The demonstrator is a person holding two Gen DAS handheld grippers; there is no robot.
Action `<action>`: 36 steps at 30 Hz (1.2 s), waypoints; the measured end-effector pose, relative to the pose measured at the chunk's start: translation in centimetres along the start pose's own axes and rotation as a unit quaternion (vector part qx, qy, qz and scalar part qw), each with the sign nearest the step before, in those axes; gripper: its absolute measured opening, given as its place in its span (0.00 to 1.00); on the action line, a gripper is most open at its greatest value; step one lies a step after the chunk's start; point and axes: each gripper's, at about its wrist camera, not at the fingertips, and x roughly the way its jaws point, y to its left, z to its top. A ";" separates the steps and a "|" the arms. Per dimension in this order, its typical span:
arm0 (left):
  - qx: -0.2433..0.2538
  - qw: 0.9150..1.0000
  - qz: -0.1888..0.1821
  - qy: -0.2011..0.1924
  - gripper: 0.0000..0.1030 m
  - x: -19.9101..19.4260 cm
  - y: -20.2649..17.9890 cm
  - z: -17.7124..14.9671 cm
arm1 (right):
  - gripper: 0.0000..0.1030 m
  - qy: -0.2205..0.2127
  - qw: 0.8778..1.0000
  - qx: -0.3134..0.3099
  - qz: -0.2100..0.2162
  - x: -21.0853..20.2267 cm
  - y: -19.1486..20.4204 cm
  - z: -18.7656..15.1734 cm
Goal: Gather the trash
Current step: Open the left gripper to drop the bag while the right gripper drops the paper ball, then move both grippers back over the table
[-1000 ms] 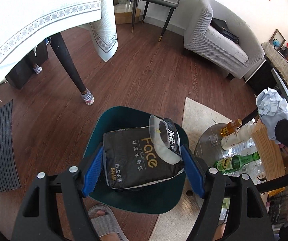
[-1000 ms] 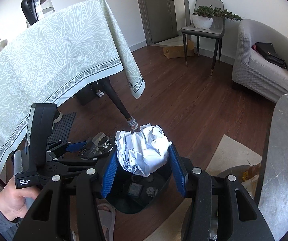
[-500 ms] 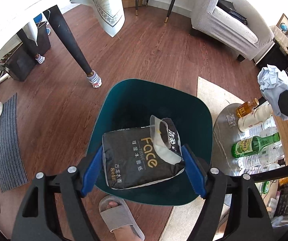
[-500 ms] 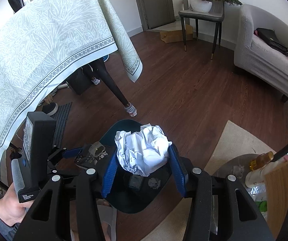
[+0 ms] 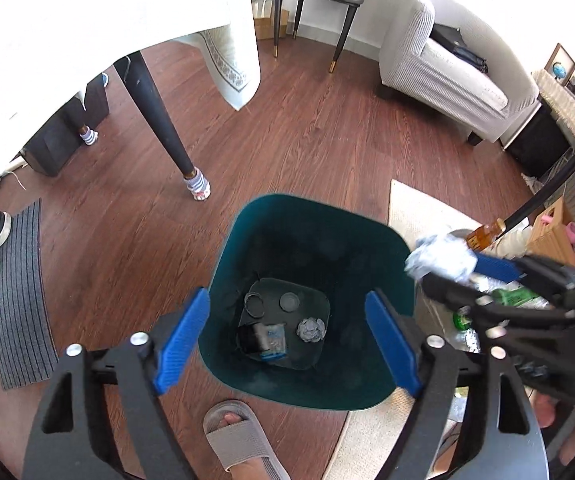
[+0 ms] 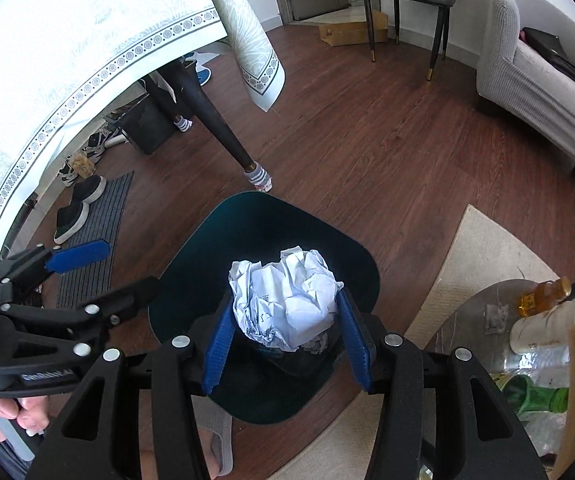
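Note:
A dark teal trash bin (image 5: 247, 224) stands on the wood floor, also in the right wrist view (image 6: 271, 216). My left gripper (image 5: 287, 338) is open and empty above the bin's near rim. The black tissue pack (image 5: 263, 338) lies at the bin's bottom with small bits of trash. My right gripper (image 6: 287, 338) is shut on a crumpled white paper ball (image 6: 287, 304) and holds it over the bin. In the left wrist view the paper ball (image 5: 441, 260) hangs at the bin's right rim.
A table leg with a striped sock (image 5: 197, 188) stands just behind the bin. A beige rug (image 5: 419, 208) and a low round table with bottles (image 6: 543, 300) are at the right. A slippered foot (image 5: 239, 436) is by the bin's near side. A doormat with shoes (image 5: 15, 292) lies left.
My left gripper opened and the black tissue pack dropped to the bottom of the bin. My right gripper moved with the paper ball over the bin.

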 end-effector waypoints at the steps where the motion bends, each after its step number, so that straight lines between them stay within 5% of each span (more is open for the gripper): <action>1: -0.001 1.000 -0.005 -0.007 0.77 -0.6 0.0 0.2 | 0.50 0.005 1.000 -0.001 0.000 0.4 0.1 -0.1; 14: -0.014 0.996 -0.053 -0.072 0.47 -7.4 -1.1 2.5 | 0.51 0.062 0.998 -0.025 -0.013 4.7 1.7 -1.8; 25: 0.009 0.990 -0.053 -0.130 0.40 -12.1 -3.6 4.0 | 0.67 0.089 0.994 -0.053 -0.034 6.8 2.8 -3.0; 36: 0.013 0.982 -0.049 -0.182 0.39 -15.4 -4.4 5.3 | 0.68 0.041 0.996 -0.069 -0.027 2.8 3.1 -2.6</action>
